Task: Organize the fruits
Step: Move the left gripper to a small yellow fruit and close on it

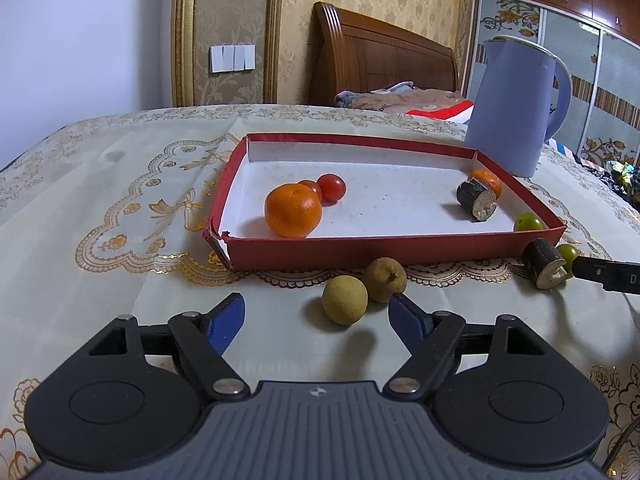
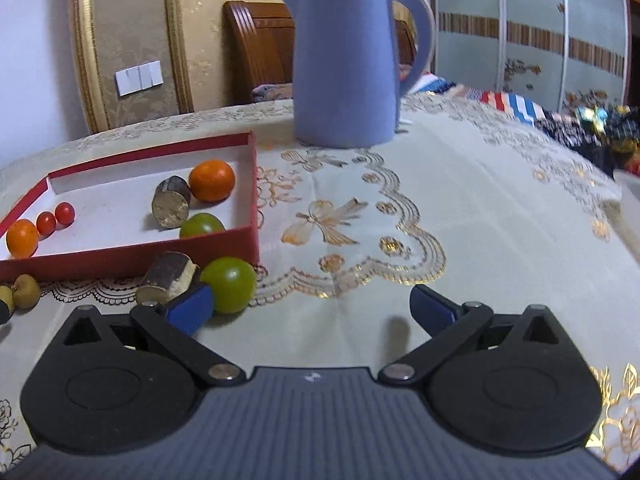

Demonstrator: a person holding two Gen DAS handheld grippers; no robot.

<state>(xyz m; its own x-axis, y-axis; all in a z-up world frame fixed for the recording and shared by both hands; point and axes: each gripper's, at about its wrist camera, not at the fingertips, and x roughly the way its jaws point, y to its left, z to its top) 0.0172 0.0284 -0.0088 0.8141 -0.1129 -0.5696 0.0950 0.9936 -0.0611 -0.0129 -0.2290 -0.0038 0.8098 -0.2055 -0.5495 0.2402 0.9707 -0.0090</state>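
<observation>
A red tray holds a large orange, two cherry tomatoes, a dark sugarcane piece, a small orange and a green fruit. On the cloth in front of it lie two tan longans, another sugarcane piece and a green fruit. My left gripper is open and empty, just short of the longans. My right gripper is open and empty; its left finger is beside the green fruit.
A blue kettle stands behind the tray's right end. The table wears a cream embroidered cloth. A wooden headboard, a bed and a wardrobe are behind. The right gripper's finger shows at the left view's right edge.
</observation>
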